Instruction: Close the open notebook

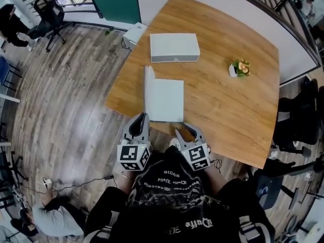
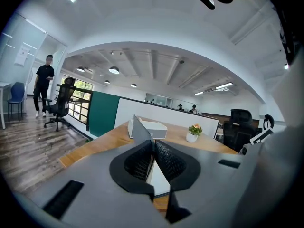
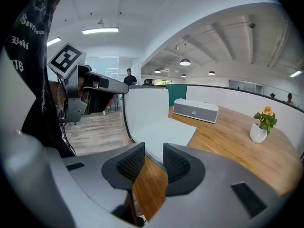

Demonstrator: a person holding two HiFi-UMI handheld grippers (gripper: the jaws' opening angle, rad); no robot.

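Off at the far left an office chair [image 1: 50, 14] stands on the plank floor, and at the near left a person [image 1: 55, 219] crouches low by some cables. The wooden table [image 1: 228, 115] fills the middle of the room.

At the table's near-left edge the left gripper [image 1: 143, 117] is clenched on the cover [image 1: 148, 92] of the notebook [image 1: 167, 100]. Its own view shows both ribbed pads pressed against the thin sheet, which runs up between them edge-on. The cover stands roughly upright along the notebook's left side. The rest of the notebook lies flat and white on the wood just to the right, its near edge close to the table's near edge, so it is open, about halfway folded.

Just right of that the right gripper [image 1: 185, 129] hangs at the table's near edge, close to the notebook's near-right corner. Its jaws stand apart and grasp nothing; only bare wood shows between them, with the notebook's white page beyond the tips.

Farther back on the table, behind the notebook and apart from it, lies a flat white box [image 1: 174, 47]. To the right of it, well apart from the box and the notebook, sits a small potted plant [image 1: 241, 68] in a white pot, with orange and yellow blooms.
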